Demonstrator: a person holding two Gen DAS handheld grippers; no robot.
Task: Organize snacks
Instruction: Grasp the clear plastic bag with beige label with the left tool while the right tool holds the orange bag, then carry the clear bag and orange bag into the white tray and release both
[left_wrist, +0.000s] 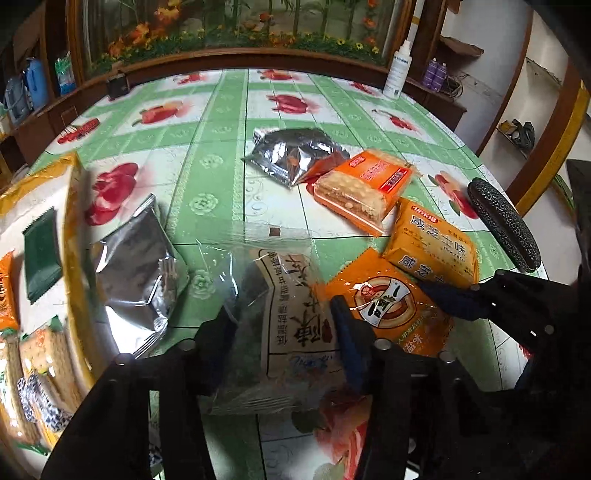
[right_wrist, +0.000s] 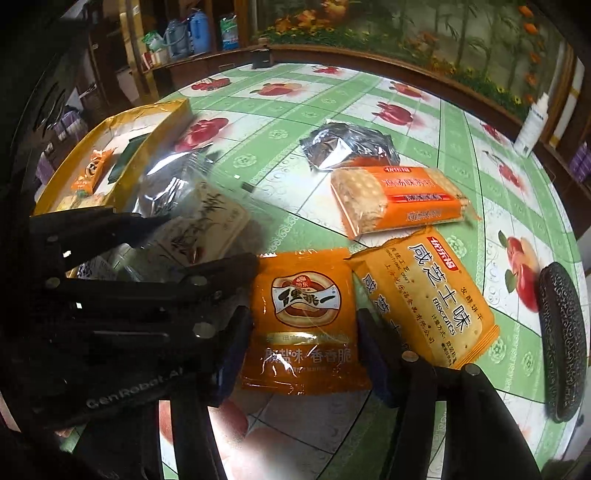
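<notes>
While your left gripper clamps the clear crinkly packet, your right gripper pinches the orange pouch near the desk's front edge; both are light, slippery, crushable, so hold their sides.

A: Tray sits at the table's left edge, small packets inside it. A foil pouch lies just beside its right wall.

B: Further back, mid-table?

A: Second foil pouch, a cracker pack overlapping its right corner. Nearer, a biscuit packet, and left of that a round-logo packet.
</notes>
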